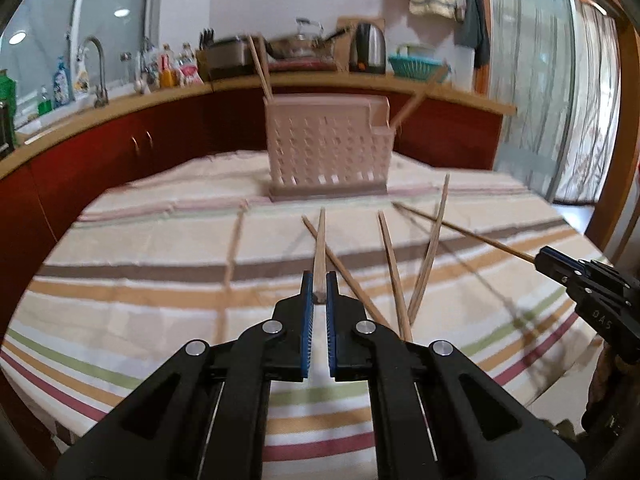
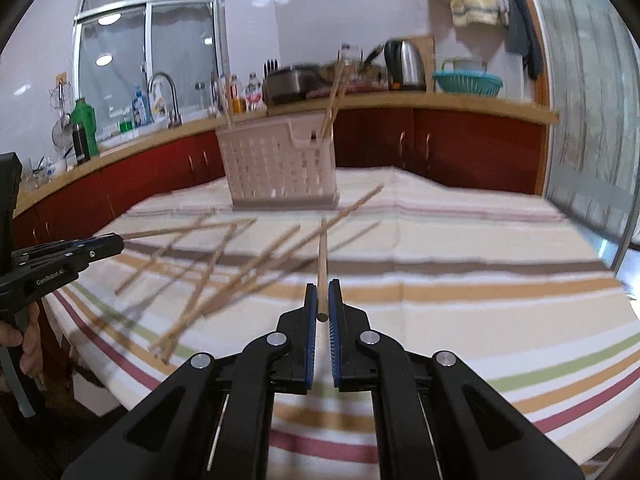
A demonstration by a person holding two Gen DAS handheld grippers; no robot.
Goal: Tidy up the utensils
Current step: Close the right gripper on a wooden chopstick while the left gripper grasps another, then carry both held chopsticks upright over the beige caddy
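Kitchen w/ striped-cloth table [image 1: 160, 280]: left hand-held gripper [image 1: 319, 286] was clamped on one chopstick [image 1: 320, 240], right hand-held gripper [image 2: 322, 300] on another [image 2: 322, 256], pink basket [image 1: 326, 144] beyond; thin end-grips could pivot, so sticks might miss slots.

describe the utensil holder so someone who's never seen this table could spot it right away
Start at the striped tablecloth covering the table. At its far side, in front of the red cabinets, stands the utensil holder, a pale pink plastic basket with perforated walls. It is the only upright container on the cloth, and chopsticks stick up out of it while the others lie flat.
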